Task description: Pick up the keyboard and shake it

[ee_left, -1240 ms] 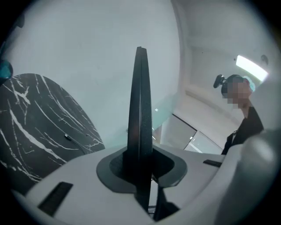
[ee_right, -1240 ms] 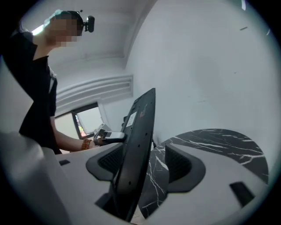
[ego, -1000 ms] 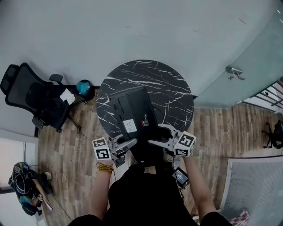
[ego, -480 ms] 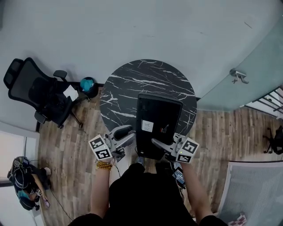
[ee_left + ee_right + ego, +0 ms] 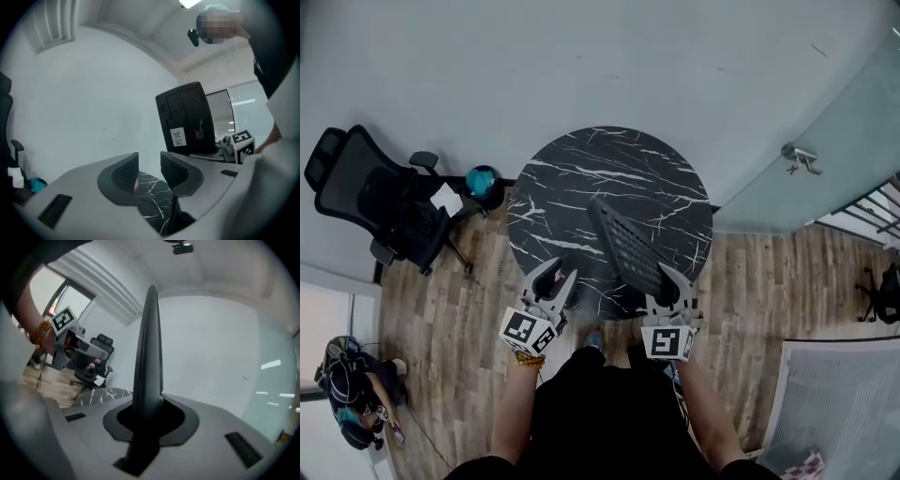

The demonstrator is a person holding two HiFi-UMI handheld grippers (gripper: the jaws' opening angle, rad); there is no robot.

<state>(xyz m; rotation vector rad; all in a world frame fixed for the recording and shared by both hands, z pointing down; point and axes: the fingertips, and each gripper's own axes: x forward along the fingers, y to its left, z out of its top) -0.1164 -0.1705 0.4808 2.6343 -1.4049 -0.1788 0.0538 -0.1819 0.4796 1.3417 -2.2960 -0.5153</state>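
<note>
- Far left in the head view stands a black mesh office chair (image 5: 370,202) on wheels with a white sheet of paper (image 5: 445,200) on it. A round teal thing (image 5: 480,181) sits just beside it, all on a wood-plank floor (image 5: 441,309).
- The left gripper (image 5: 563,270) hangs over the near left rim of the table, with a beaded bracelet (image 5: 523,357) on the wrist behind it.
- In its own view the left gripper (image 5: 149,165) has ribbed dark pads that stand spread after just opening. Nothing is between them; only white-veined marble shows through the gap.
- The round table (image 5: 572,169) is black and stone-patterned, with thin white veins.
- The keyboard (image 5: 628,246) is black and slim, lifted off the table and tipped up on its long edge. Its keys face the head view, and it runs diagonally from mid-table towards the right gripper.
- It lies to the right of the left gripper and apart from it.
- Only the left gripper view shows the underside of the keyboard (image 5: 187,117): smooth plastic with a white label and small red print.
- The right gripper view sees the keyboard (image 5: 149,343) edge-on, a thin dark blade rising from the jaws.
- The right gripper (image 5: 675,283) pinches the near end of the keyboard. In its own view the jaws of the right gripper (image 5: 149,412) have just been closing and press on that edge from both sides.
- Far right is a greenish glass door (image 5: 825,122) with a metal handle (image 5: 797,155).
</note>
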